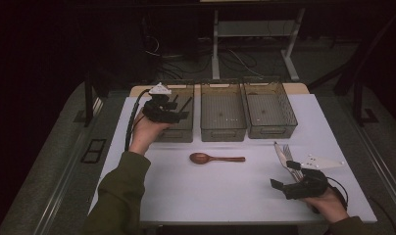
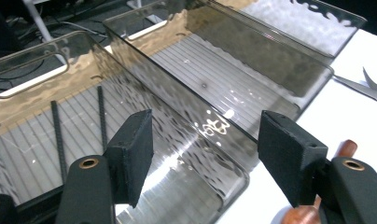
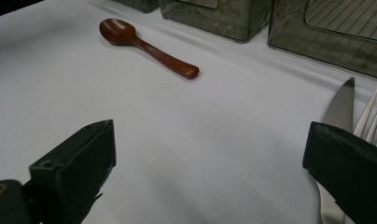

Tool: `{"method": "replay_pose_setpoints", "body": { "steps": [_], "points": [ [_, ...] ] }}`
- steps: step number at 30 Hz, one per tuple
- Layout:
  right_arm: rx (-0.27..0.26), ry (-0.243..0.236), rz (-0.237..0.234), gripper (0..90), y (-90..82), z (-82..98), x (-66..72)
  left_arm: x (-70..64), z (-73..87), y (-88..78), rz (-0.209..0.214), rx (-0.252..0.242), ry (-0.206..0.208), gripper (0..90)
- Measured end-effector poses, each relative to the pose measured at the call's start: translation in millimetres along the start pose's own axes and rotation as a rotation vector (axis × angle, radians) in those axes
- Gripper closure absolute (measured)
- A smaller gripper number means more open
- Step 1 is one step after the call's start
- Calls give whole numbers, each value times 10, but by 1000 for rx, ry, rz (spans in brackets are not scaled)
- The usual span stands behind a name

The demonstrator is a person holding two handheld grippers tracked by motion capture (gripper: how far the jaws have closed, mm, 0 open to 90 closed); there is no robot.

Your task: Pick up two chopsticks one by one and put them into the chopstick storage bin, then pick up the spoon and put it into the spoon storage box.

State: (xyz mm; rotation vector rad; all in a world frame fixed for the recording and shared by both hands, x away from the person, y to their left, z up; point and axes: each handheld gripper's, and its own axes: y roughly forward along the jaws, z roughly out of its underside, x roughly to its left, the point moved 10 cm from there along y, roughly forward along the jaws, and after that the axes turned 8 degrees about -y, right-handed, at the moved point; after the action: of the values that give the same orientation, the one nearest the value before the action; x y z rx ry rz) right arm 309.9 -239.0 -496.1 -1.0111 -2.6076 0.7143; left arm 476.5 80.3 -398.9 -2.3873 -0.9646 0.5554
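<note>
Chopsticks (image 2: 58, 135), two, lie in one of three bins (image 1: 222, 117); both tongs (image 2: 205, 158) (image 3: 210, 172) gape wide, empty.

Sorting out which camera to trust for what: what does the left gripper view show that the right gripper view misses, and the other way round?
Left gripper view: the inside of the left bin, with two black sticks lying on its ribbed floor.
Right gripper view: the wooden spoon from bowl to handle tip, and the knife and fork lying side by side.
Both: the clear bins, the white table and the spoon's handle.
</note>
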Motion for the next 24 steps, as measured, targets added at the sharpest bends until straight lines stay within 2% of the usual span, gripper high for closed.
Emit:
{"method": "replay_pose_setpoints", "body": {
  "steps": [17,24],
  "points": [
    [-3,4,2,21,-6,-2,-1,-346,258,-69,69,-10,42,321],
    [0,0,1,21,-2,-1,3,-412,394,-79,90,-23,32,314]
  ]
}}
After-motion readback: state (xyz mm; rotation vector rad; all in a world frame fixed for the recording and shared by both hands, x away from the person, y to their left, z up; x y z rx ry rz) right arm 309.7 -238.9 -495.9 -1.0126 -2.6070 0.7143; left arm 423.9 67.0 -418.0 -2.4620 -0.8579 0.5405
